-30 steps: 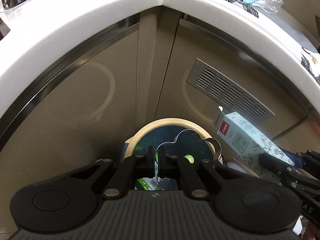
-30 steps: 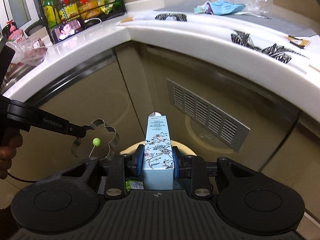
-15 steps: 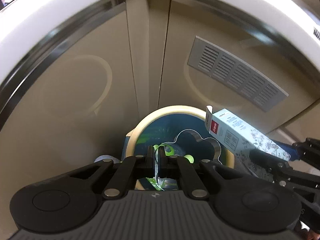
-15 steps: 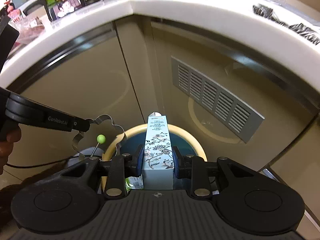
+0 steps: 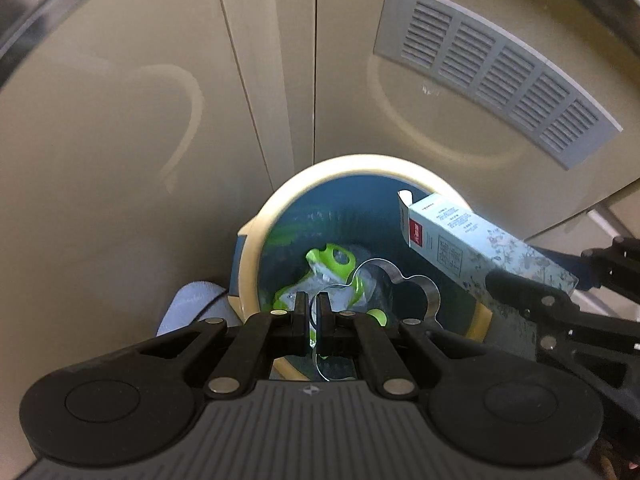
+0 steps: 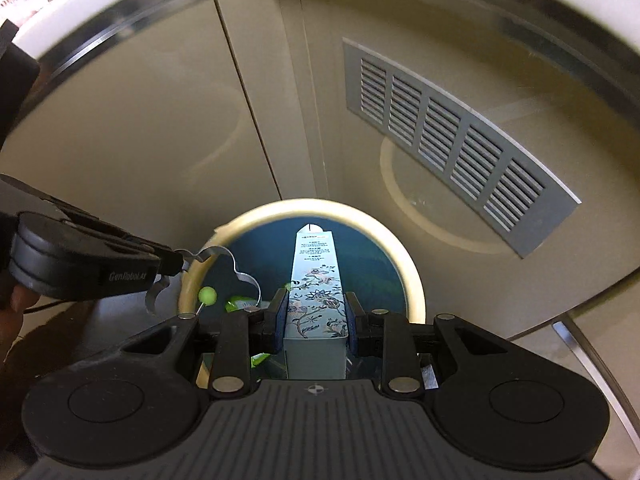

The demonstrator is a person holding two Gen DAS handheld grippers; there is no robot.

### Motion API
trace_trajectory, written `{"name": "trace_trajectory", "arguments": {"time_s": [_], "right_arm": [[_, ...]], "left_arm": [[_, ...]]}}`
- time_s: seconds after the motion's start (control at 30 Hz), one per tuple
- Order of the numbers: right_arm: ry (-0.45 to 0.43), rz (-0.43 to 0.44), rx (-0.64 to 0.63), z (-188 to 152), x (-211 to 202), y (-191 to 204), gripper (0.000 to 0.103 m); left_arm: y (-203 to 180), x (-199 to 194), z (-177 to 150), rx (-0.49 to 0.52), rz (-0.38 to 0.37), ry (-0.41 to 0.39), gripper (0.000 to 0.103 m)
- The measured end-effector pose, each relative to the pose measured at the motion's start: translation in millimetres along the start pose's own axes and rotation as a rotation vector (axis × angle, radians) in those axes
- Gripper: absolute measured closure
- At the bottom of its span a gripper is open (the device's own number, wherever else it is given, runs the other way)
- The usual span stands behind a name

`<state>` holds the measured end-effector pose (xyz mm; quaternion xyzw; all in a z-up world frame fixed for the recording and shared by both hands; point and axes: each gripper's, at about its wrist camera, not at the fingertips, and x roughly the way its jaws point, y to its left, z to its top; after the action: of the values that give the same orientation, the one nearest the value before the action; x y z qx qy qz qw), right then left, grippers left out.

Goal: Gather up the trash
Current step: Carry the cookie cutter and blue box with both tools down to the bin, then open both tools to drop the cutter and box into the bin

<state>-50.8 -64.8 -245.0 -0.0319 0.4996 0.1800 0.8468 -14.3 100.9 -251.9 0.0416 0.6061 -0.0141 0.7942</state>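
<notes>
A round trash bin with a cream rim (image 5: 256, 240) (image 6: 404, 256) and a dark blue inside stands on the floor against the cabinet. Green-and-clear packaging (image 5: 332, 260) lies in it. My left gripper (image 5: 313, 312) is shut on a flower-shaped metal ring with a green-tipped stick (image 5: 420, 296) (image 6: 208, 295) and holds it over the bin's near-left rim. My right gripper (image 6: 316, 312) is shut on a pale blue floral carton (image 6: 316, 280) (image 5: 460, 248), which points over the bin opening.
Beige cabinet doors (image 5: 120, 140) meet in a corner behind the bin, with a grey vent grille (image 5: 492, 64) (image 6: 448, 136) on the right door. A white counter edge (image 6: 80, 12) runs above. A light blue cloth (image 5: 192, 304) lies left of the bin.
Both grippers have moved down and forward toward the bin. The counter top has left the view and the bin opening looks larger. Both still hold their items.
</notes>
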Motion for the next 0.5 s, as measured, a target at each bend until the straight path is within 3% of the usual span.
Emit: {"name": "trace_trajectory", "arguments": {"time_s": [0.5], "right_arm": [[0.117,-0.006,0.0,8,51,3,0.072]], "left_arm": [[-3,50,7,0.021,0.019,0.088,0.101]]}}
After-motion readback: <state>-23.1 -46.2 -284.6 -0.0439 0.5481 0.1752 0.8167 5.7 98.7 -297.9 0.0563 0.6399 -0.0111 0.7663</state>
